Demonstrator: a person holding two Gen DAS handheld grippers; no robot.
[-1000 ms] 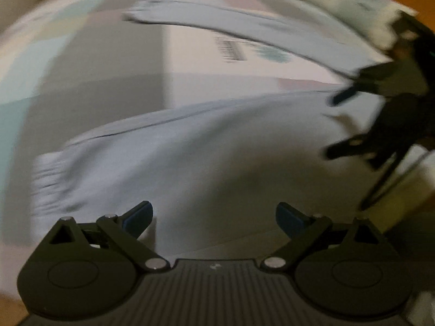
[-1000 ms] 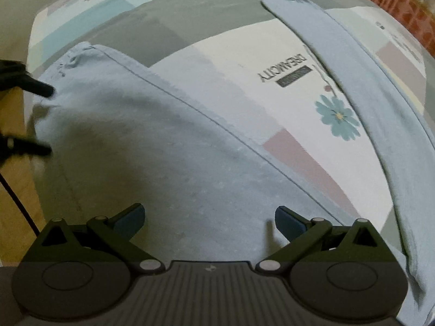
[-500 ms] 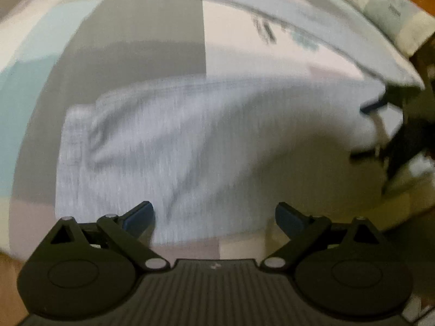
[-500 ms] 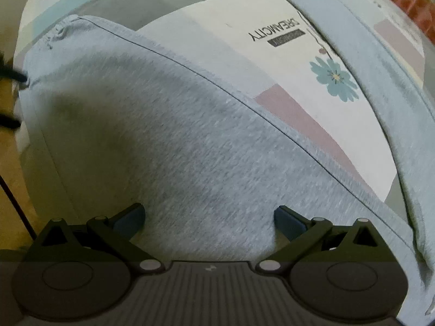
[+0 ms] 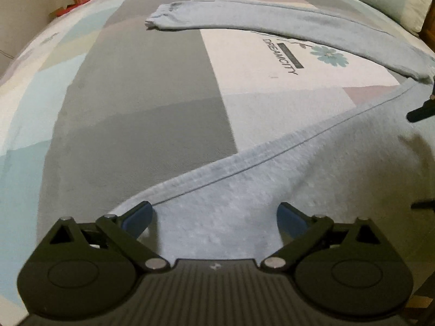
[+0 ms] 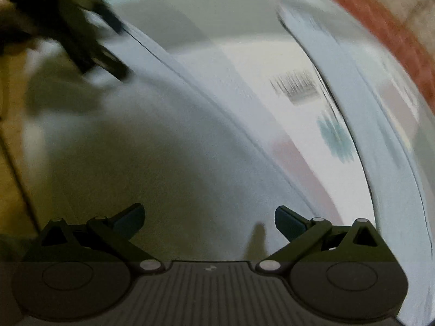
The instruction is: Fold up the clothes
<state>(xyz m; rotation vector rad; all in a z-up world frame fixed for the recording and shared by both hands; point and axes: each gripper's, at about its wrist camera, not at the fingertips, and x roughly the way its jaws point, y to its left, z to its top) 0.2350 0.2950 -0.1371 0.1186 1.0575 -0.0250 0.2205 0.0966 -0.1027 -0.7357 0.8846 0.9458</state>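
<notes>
Bed (image 5: 141,125), patchwork cover in grey, cream and pale teal, printed with a flower: we list it first, as the surface bearing everything. Pale grey-blue knit trousers (image 5: 312,174): near leg lies under both tools, far leg (image 5: 285,19) stretches across the cover behind. Left gripper (image 5: 214,216): blue pads spread apart, low over the near cuff. Right gripper (image 6: 209,218): also apart, view blurred. We judge a clean fold needs both edges pinched evenly, seam kept straight.
</notes>
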